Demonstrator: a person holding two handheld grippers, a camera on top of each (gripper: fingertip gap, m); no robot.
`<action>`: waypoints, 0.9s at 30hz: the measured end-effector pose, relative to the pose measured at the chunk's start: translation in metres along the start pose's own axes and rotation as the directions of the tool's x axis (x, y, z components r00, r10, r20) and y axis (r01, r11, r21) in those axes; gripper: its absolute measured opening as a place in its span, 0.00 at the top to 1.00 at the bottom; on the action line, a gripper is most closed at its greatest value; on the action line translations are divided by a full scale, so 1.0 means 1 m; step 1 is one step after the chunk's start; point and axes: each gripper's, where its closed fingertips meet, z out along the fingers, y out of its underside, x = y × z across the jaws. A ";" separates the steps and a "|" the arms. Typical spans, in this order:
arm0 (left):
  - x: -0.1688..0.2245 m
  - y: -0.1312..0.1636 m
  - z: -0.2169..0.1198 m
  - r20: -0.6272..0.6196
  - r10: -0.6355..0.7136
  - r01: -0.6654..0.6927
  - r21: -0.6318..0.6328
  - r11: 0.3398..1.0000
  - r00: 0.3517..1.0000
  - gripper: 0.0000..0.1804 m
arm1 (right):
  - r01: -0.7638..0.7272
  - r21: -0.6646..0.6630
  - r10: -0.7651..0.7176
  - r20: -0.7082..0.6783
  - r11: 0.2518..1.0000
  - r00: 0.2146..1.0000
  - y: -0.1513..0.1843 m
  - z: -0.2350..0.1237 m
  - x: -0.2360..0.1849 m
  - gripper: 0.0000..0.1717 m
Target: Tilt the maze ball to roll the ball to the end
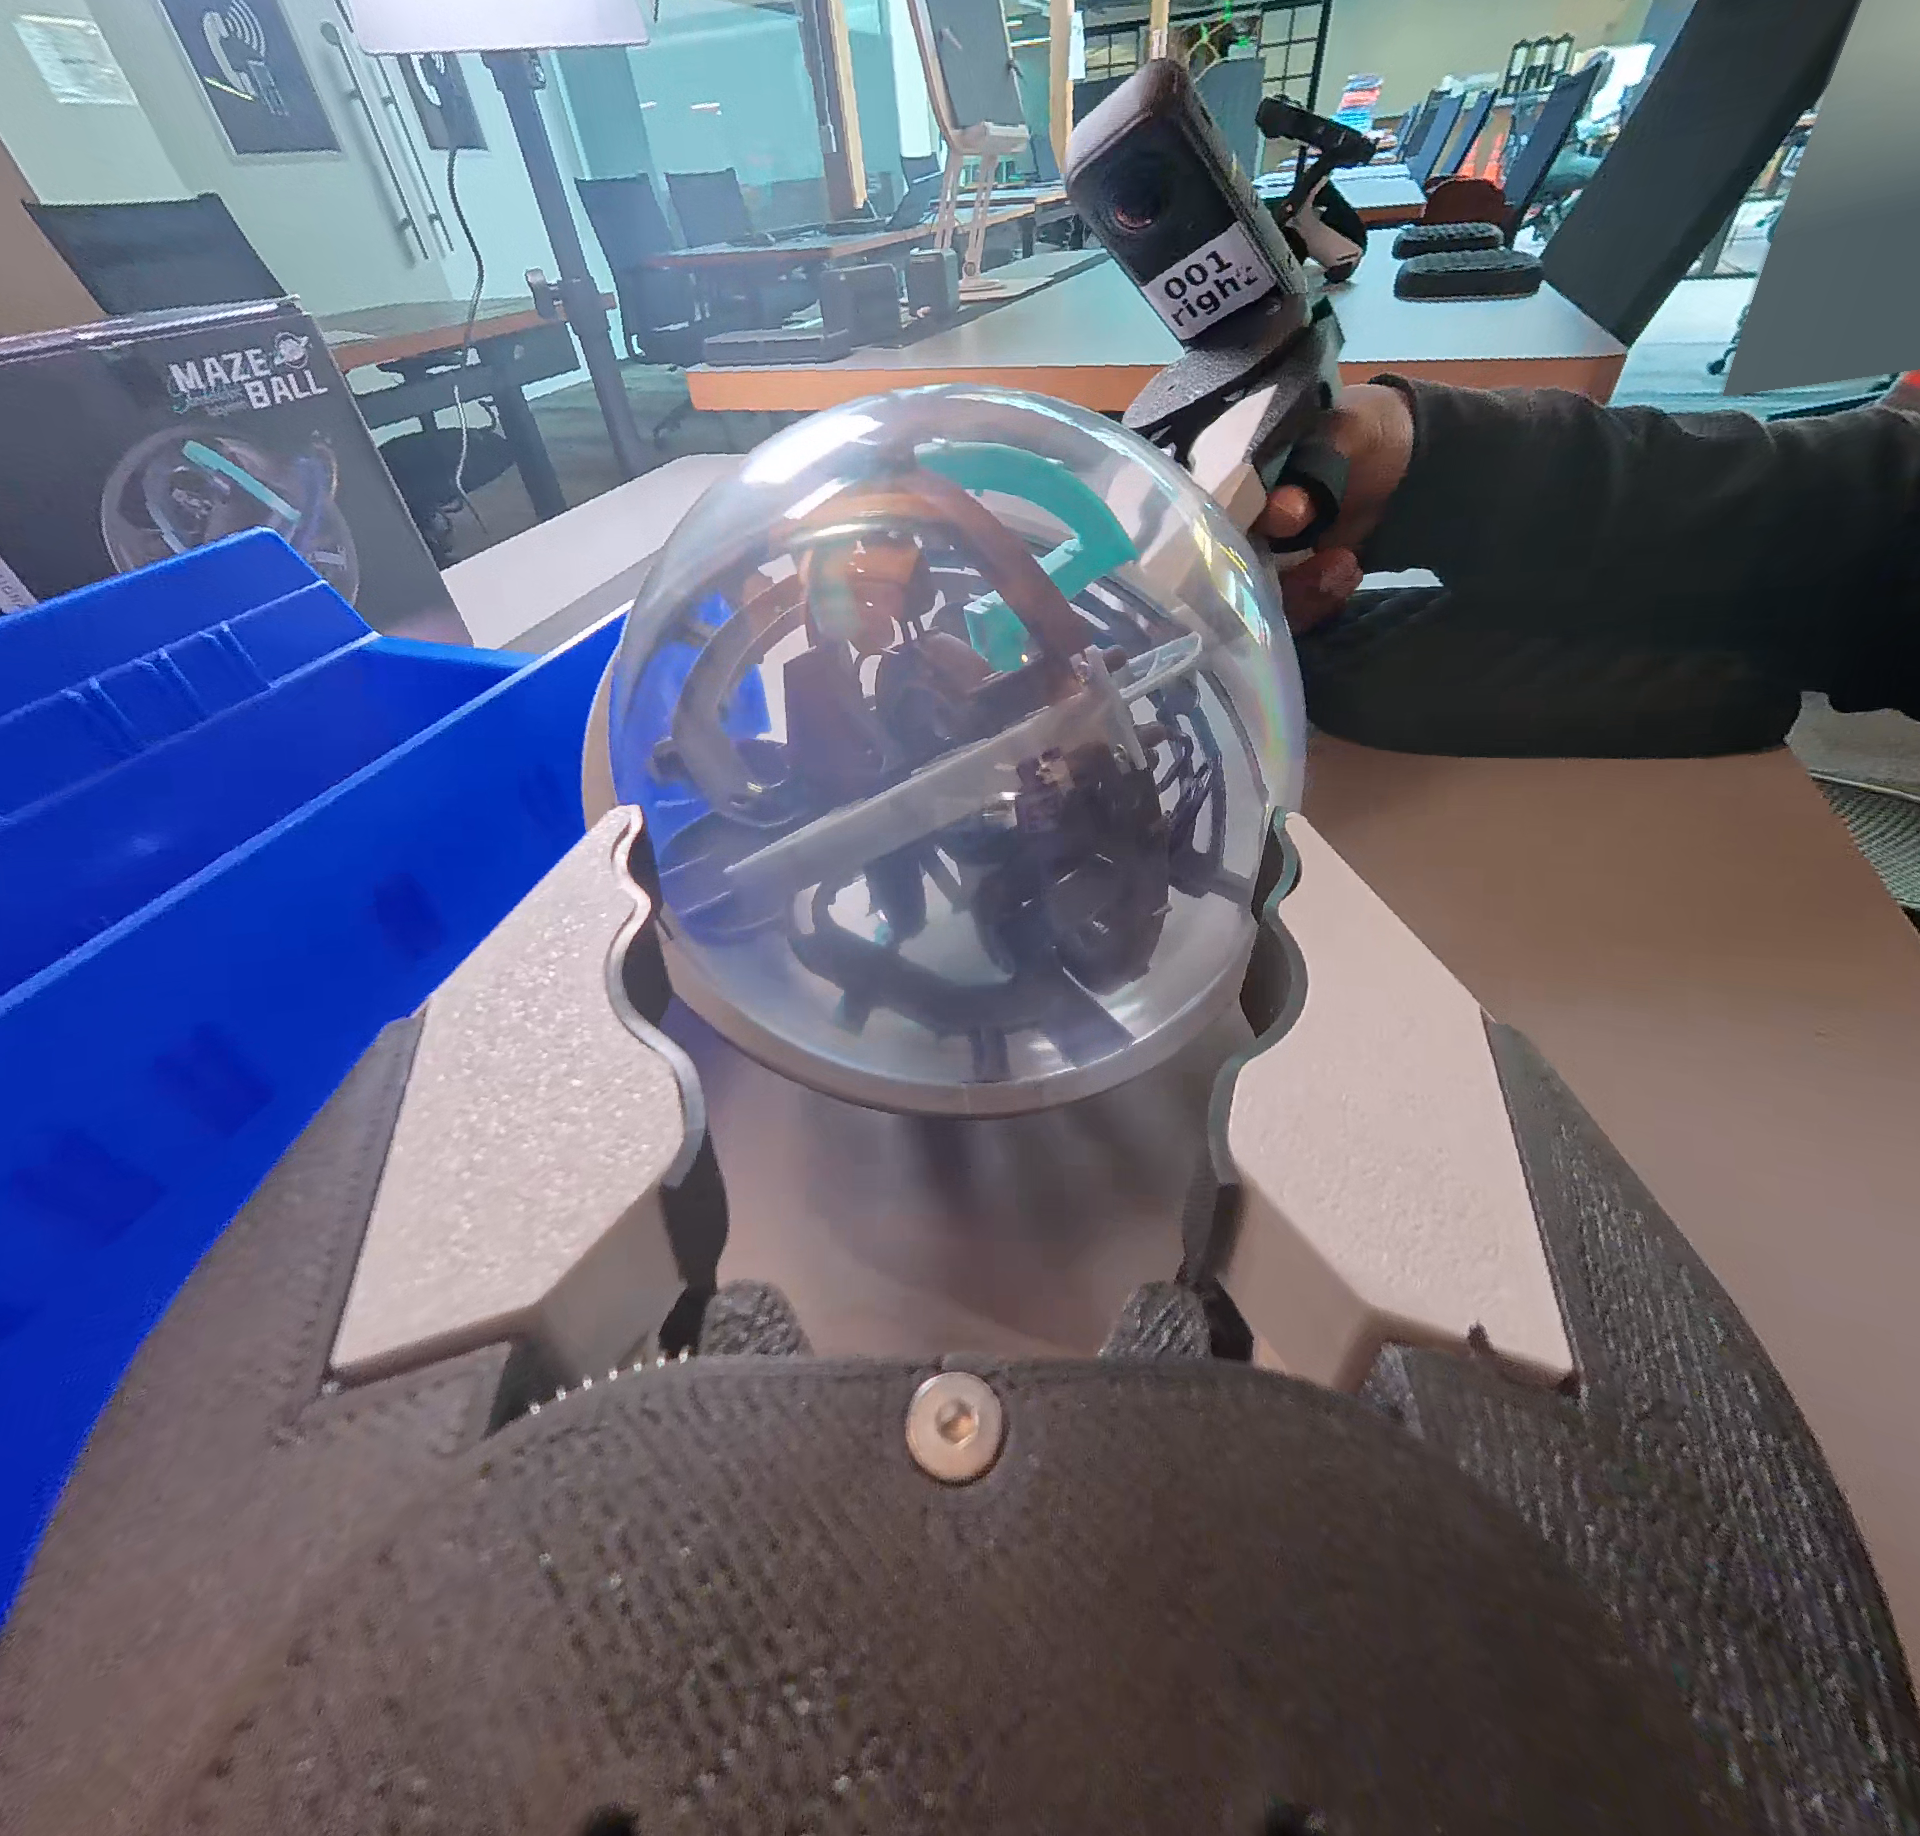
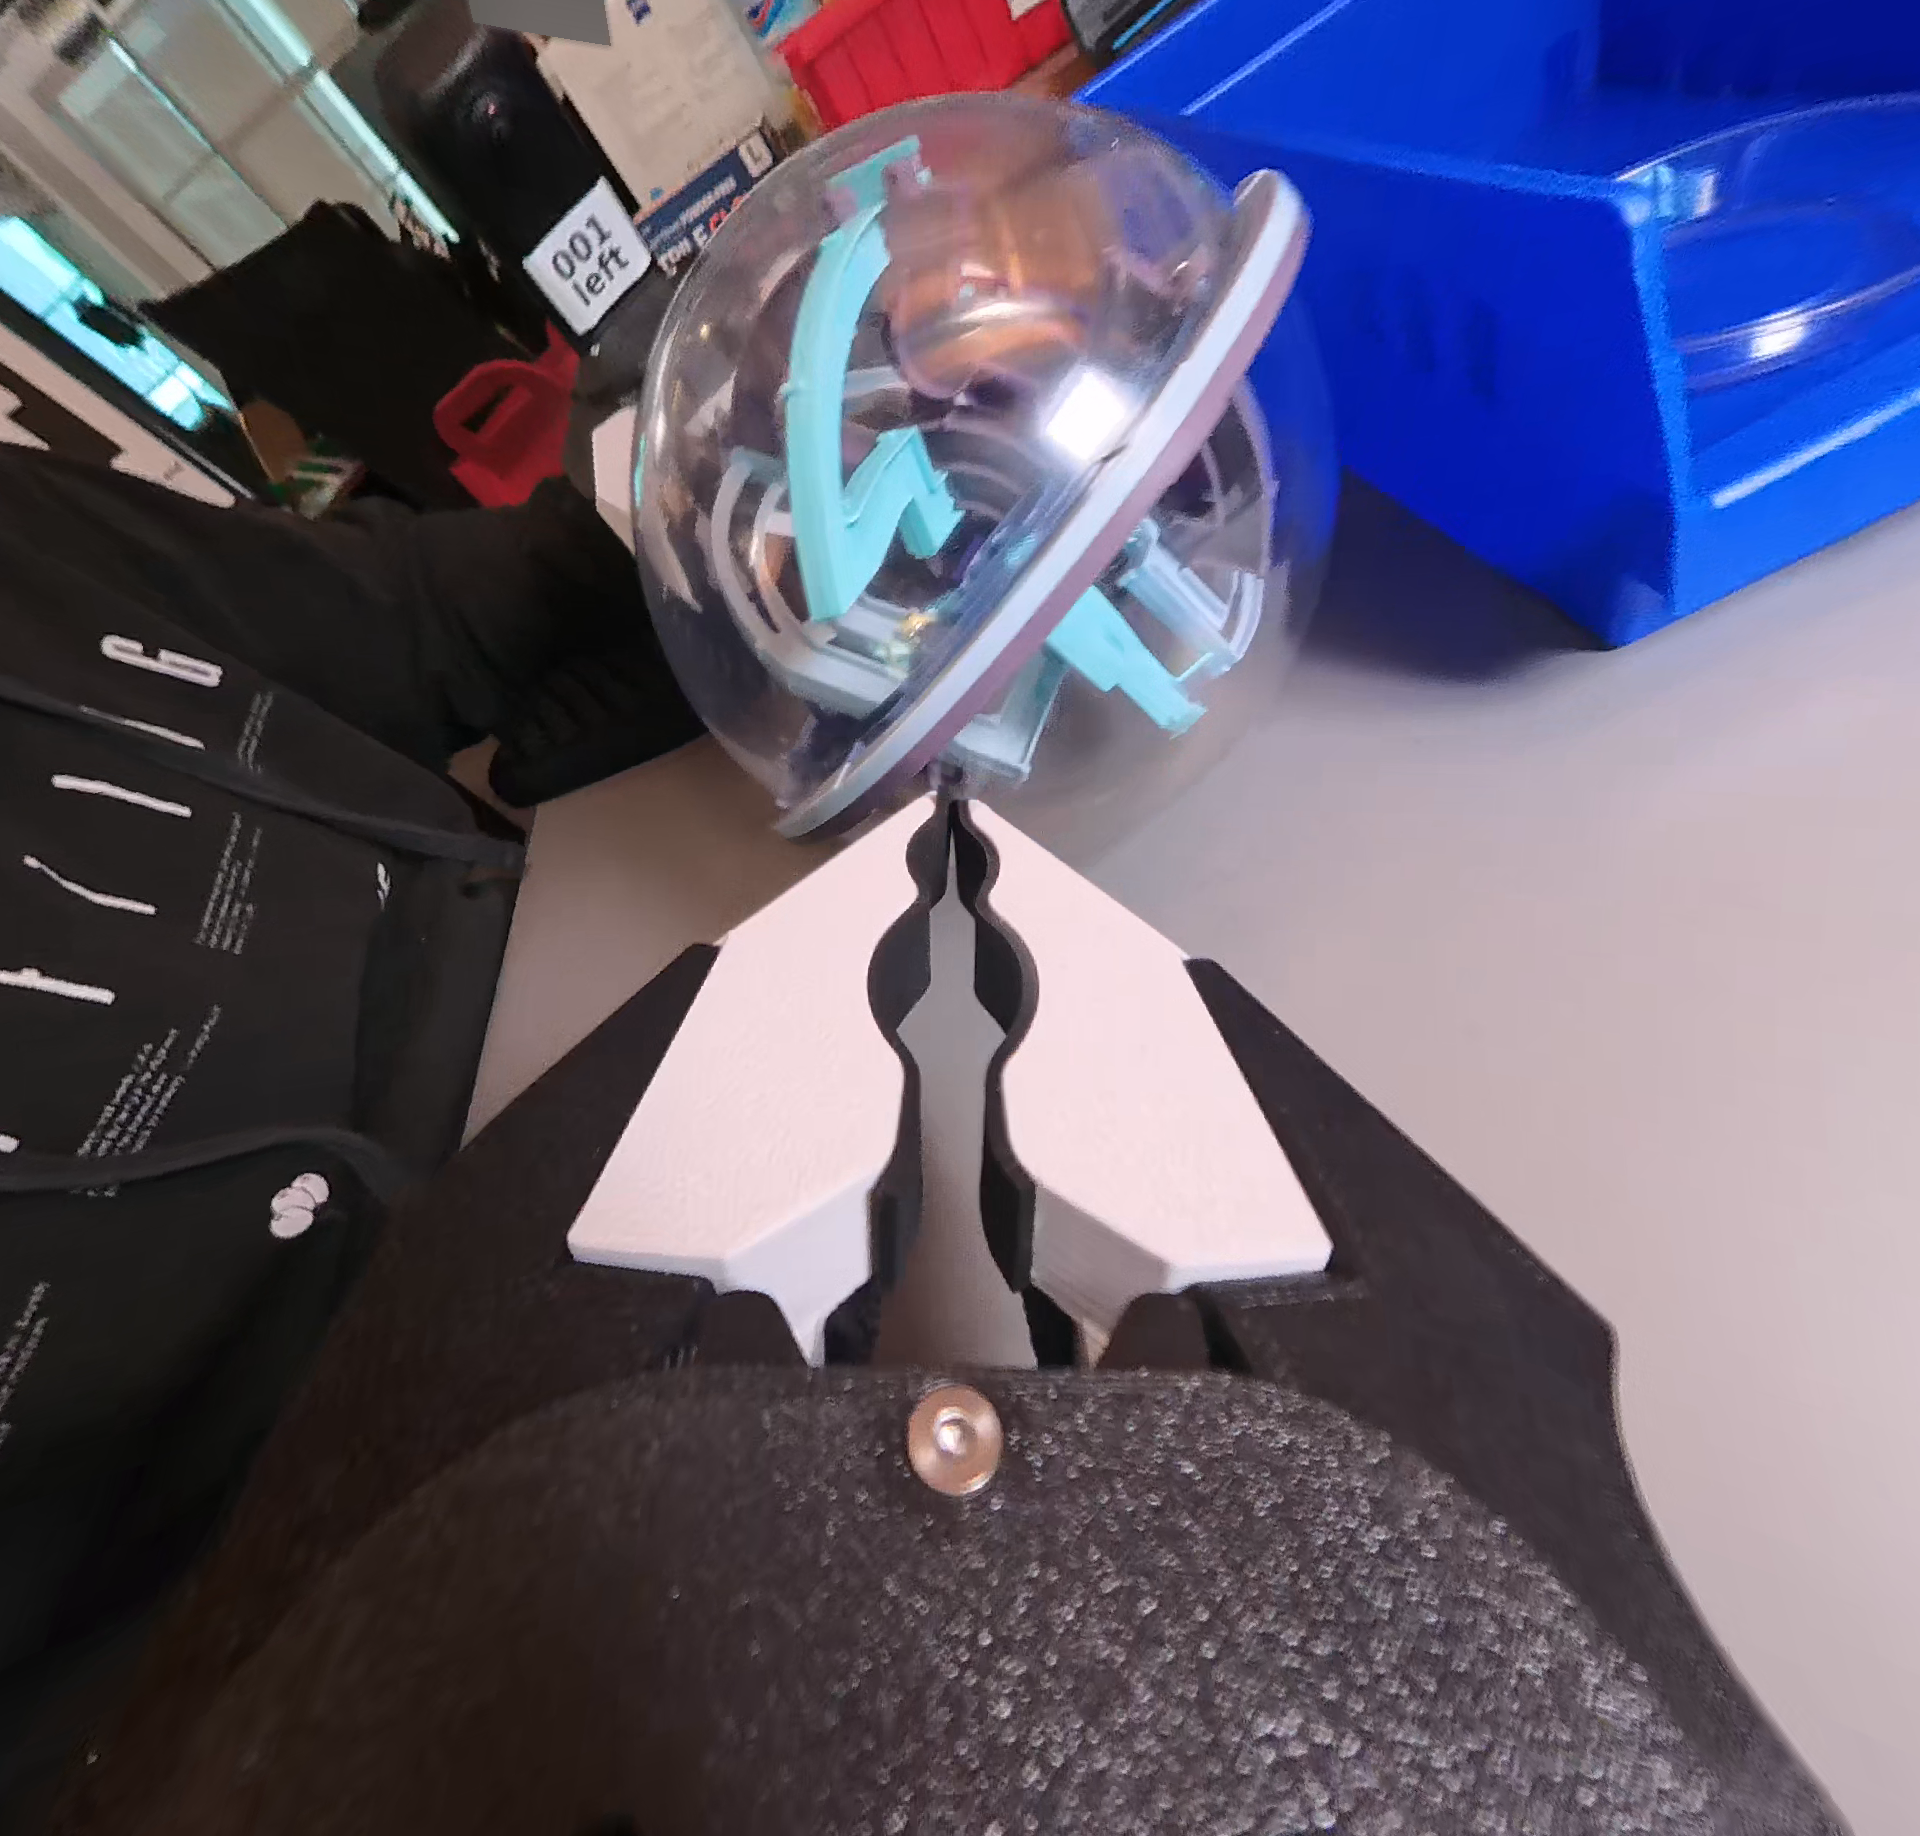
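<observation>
The left tongs [image 1: 956, 830] are standing wide apart with the maze ball [image 1: 940, 747] sitting between their two pale fingers [image 1: 582, 955]; the wavy pads are lying right against the clear shell on either side, and the ball is hanging clear of the tabletop [image 1: 1558, 955] beneath it, so they are clamping it. The right tongs [image 2: 951, 830] are pressed fully together, pad against pad with only a hairline seam showing, and their closed tip is meeting the ball [image 2: 956, 456] at its lower edge, right beside the grey equator ring [image 2: 1143, 456], which is tilting steeply. Whether that tip is pinching some small nub of the ball I cannot tell. Inside the shell, teal tracks [image 2: 831, 415] and grey ramps are crossing each other; the little rolling ball itself I am not making out. Just to the left of the left tongs a blue bin [image 1: 260, 799] is sitting on the table, and beyond it the maze ball's dark box [image 1: 187, 456] is standing upright. Beyond the ball, a hand [image 1: 1320, 508] in a dark sleeve is gripping the right tool's handle.
</observation>
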 end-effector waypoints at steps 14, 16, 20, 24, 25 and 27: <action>-0.013 0.002 0.006 0.029 -0.036 0.036 -0.004 0.999 0.999 0.40 | 0.506 -0.028 -0.504 -0.154 0.862 0.850 -0.024 0.001 0.028 0.27; -0.013 0.004 0.010 0.023 -0.047 0.047 -0.018 0.999 0.999 0.40 | 0.514 -0.020 -0.512 -0.141 0.857 0.847 -0.028 0.011 0.030 0.26; -0.016 0.005 0.012 0.033 -0.040 0.041 -0.019 0.999 0.999 0.39 | 0.500 0.005 -0.496 -0.124 0.866 0.860 -0.029 0.019 0.029 0.27; -0.015 0.003 0.010 0.008 -0.062 0.062 0.002 0.998 0.998 0.40 | 0.466 0.021 -0.460 -0.124 0.884 0.879 -0.026 0.018 0.026 0.29; -0.014 0.002 0.009 -0.001 -0.066 0.066 0.009 0.998 0.998 0.40 | 0.459 0.014 -0.454 -0.121 0.888 0.883 -0.024 0.017 0.025 0.30; -0.012 0.000 0.006 -0.023 -0.071 0.071 0.022 0.997 0.997 0.40 | 0.449 0.005 -0.446 -0.113 0.893 0.888 -0.021 0.016 0.023 0.32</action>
